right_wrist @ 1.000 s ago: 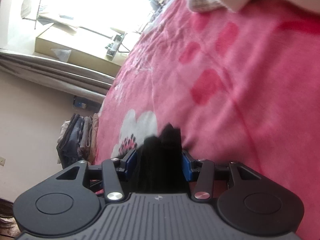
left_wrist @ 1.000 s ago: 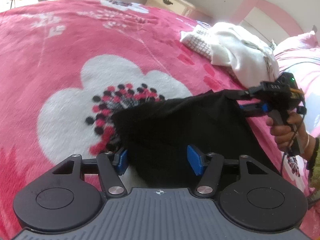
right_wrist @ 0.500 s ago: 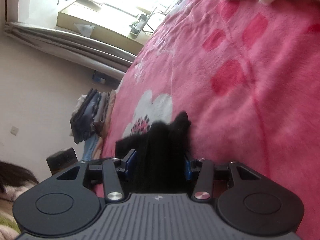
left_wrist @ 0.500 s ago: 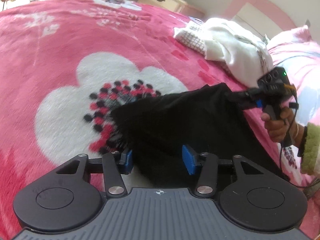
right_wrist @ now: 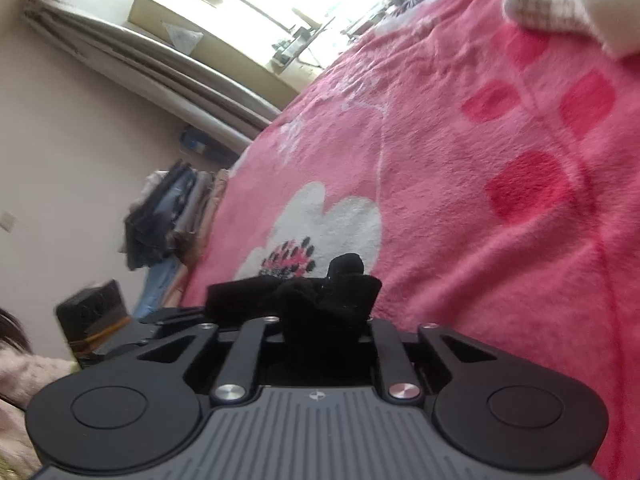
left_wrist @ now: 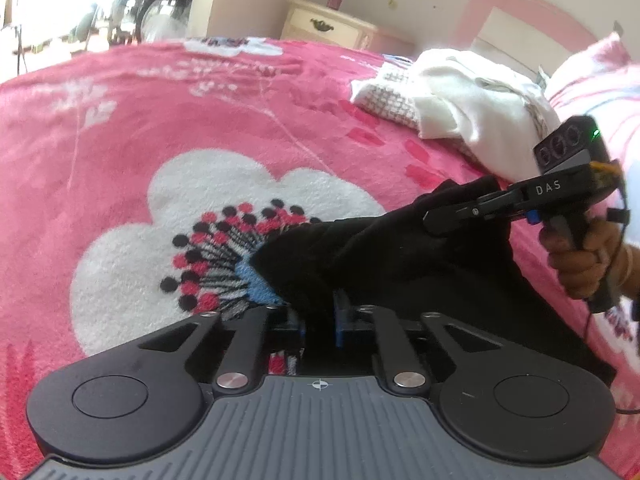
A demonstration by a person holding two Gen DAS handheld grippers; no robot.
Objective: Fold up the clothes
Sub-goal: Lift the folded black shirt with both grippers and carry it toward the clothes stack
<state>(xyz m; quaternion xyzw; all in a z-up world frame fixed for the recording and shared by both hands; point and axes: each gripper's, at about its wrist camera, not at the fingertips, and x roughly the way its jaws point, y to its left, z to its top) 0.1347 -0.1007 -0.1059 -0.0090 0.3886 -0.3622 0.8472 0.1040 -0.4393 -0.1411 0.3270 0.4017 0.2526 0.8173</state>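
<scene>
Since the earlier frames, the left gripper (left_wrist: 320,326) has closed: its blue pads, wide apart one second ago, now pinch a fold of the black garment (left_wrist: 400,256) between them. The right gripper (right_wrist: 326,320) has come closer to the left one, and it keeps its clamp on another edge of the same garment (right_wrist: 320,300), so the cloth hangs stretched between the two tools. In the left wrist view the right gripper (left_wrist: 432,216) reaches in from the right side, held by a hand (left_wrist: 588,260). The garment lies partly on the pink blanket (left_wrist: 160,112), just beside the big white flower (left_wrist: 208,216) printed on it, and it covers one edge of the flower's dotted centre. A heap of white clothes (left_wrist: 460,108) rests farther back on the blanket, well apart from the black garment. A cream nightstand (left_wrist: 328,26) stands behind the bed.
</scene>
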